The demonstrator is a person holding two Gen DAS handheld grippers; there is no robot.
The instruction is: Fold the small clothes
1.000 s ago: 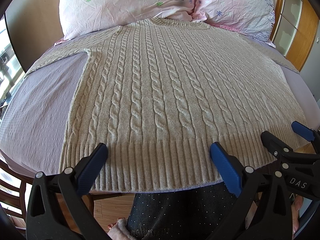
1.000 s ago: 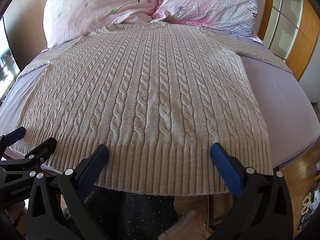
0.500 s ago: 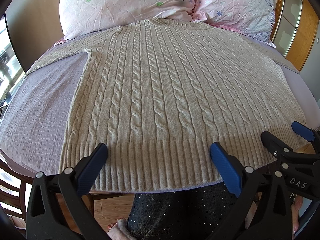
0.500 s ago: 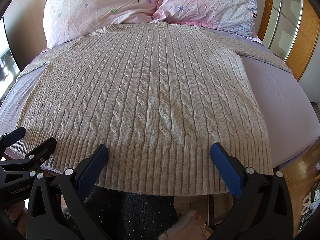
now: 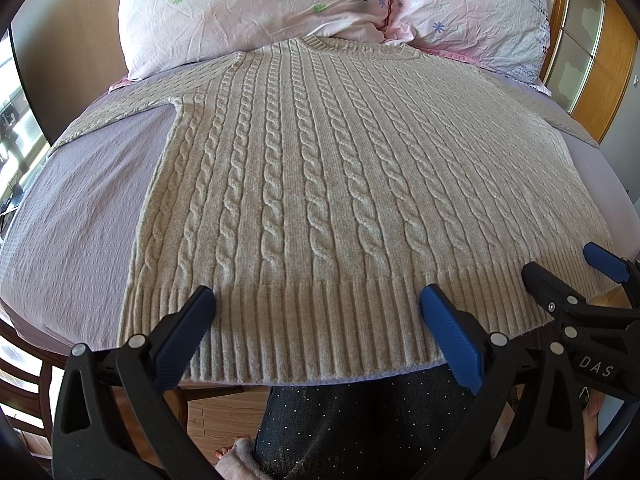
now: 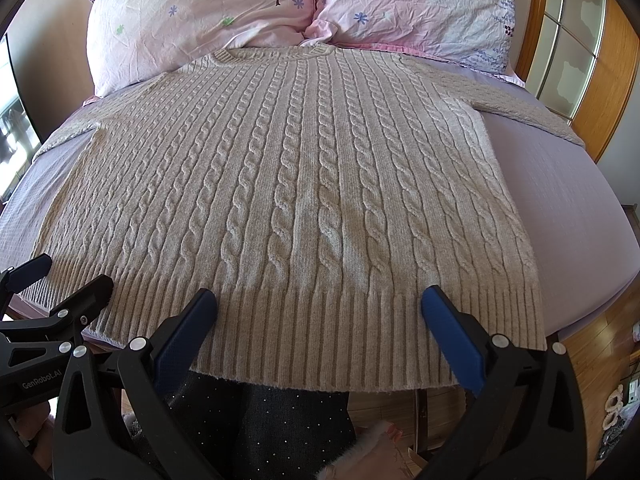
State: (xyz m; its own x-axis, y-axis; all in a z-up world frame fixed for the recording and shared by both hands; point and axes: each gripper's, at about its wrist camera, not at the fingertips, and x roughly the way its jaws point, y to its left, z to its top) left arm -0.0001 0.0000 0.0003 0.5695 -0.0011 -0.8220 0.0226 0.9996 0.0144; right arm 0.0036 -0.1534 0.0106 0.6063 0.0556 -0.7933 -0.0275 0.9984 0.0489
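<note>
A beige cable-knit sweater (image 5: 340,184) lies flat and spread out on a lilac bed, ribbed hem nearest me, collar by the pillows, sleeves out to both sides. It also shows in the right wrist view (image 6: 304,184). My left gripper (image 5: 316,312) is open and empty, its blue-padded fingers just above the hem's left half. My right gripper (image 6: 320,312) is open and empty above the hem's right half. The right gripper also shows at the right edge of the left wrist view (image 5: 568,276), and the left gripper at the left edge of the right wrist view (image 6: 60,280).
Two pink floral pillows (image 5: 260,12) (image 6: 412,12) lie against the headboard beyond the collar. The lilac sheet (image 5: 72,216) shows on both sides of the sweater. A wooden wardrobe (image 6: 600,80) stands at the right. The person's dark dotted trousers (image 5: 352,432) are below the bed edge.
</note>
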